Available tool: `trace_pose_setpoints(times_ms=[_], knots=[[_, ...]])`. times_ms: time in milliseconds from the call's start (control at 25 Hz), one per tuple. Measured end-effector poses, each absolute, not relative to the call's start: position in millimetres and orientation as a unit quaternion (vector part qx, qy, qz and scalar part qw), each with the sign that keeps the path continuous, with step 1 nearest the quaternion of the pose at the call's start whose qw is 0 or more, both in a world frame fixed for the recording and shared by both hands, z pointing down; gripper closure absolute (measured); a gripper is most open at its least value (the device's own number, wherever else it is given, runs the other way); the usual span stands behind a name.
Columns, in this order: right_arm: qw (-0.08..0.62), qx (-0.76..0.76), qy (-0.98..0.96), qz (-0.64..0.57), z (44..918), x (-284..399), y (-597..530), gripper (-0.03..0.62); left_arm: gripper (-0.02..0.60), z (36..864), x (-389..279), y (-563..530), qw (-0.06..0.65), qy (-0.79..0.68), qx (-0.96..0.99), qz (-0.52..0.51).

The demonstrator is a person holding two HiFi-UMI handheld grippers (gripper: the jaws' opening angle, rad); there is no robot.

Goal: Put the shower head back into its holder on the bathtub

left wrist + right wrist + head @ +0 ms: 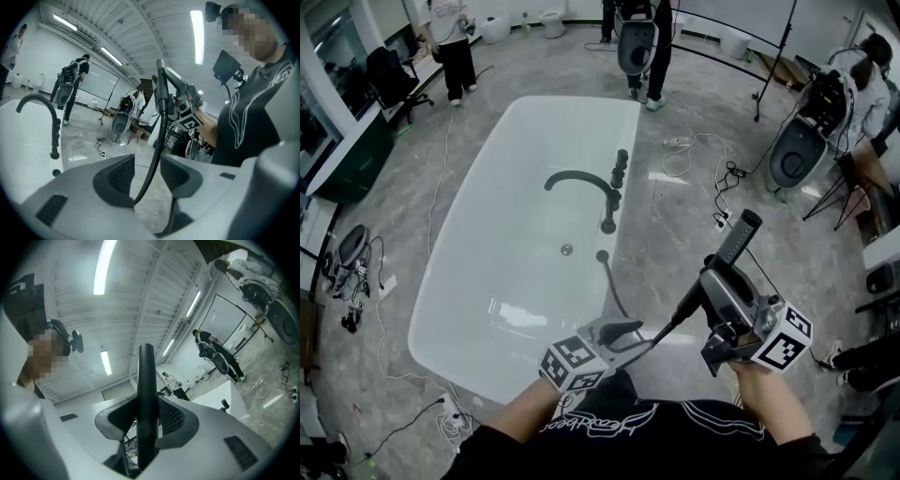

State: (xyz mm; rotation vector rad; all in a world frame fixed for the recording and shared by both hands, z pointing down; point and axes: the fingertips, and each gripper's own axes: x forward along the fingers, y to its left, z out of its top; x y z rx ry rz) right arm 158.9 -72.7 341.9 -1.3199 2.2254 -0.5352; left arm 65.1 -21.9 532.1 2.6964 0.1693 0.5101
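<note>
The black stick-shaped shower head (737, 237) stands tilted up to the right of the white bathtub (450, 253), and my right gripper (719, 272) is shut on its handle. In the right gripper view the shower head (146, 394) rises between the pads of the right gripper (147, 420). Its black hose (614, 291) runs from a hole in the tub rim down to my left gripper (630, 330), which is open. In the left gripper view the hose (157, 154) passes loose between the spread jaws of the left gripper (147, 176). A black faucet (581, 180) and an upright black fitting (621, 167) stand on the rim.
Grey marble floor surrounds the tub, with cables (694, 150) lying to its right. Toilets on stands (802, 150) and a tripod (773, 66) are at the right. People (455, 47) stand at the far end. More cables (356, 281) lie at the left.
</note>
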Motion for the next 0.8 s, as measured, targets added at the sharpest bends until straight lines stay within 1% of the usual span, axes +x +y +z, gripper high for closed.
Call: trace_pose_setpoints(times_ms=[200, 520, 680, 720, 760, 800], knots=[[0.257, -0.483, 0.814, -0.196, 337.3, 160.9, -71.1, 0.454, 0.423, 578.1, 82.3, 5.5, 0.168, 0.098, 0.955, 0.225], [0.274, -0.475, 0.815, -0.187, 314.4, 162.3, -52.3, 0.454, 0.423, 652.0, 95.6, 31.8, 0.177, 0.099, 0.939, 0.279], [0.284, -0.474, 0.813, -0.187, 311.9, 170.1, -39.9, 0.454, 0.425, 669.1, 105.4, 40.1, 0.188, 0.095, 0.936, 0.282], [0.285, -0.475, 0.811, -0.188, 312.8, 172.0, -37.5, 0.454, 0.431, 669.6, 107.7, 41.3, 0.188, 0.094, 0.937, 0.279], [0.285, -0.477, 0.81, -0.189, 313.7, 173.3, -35.6, 0.454, 0.47, 669.6, 108.4, 42.0, 0.185, 0.091, 0.938, 0.279], [0.283, -0.479, 0.809, -0.189, 314.2, 174.2, -34.1, 0.454, 0.478, 669.4, 107.2, 42.4, 0.179, 0.088, 0.939, 0.281]])
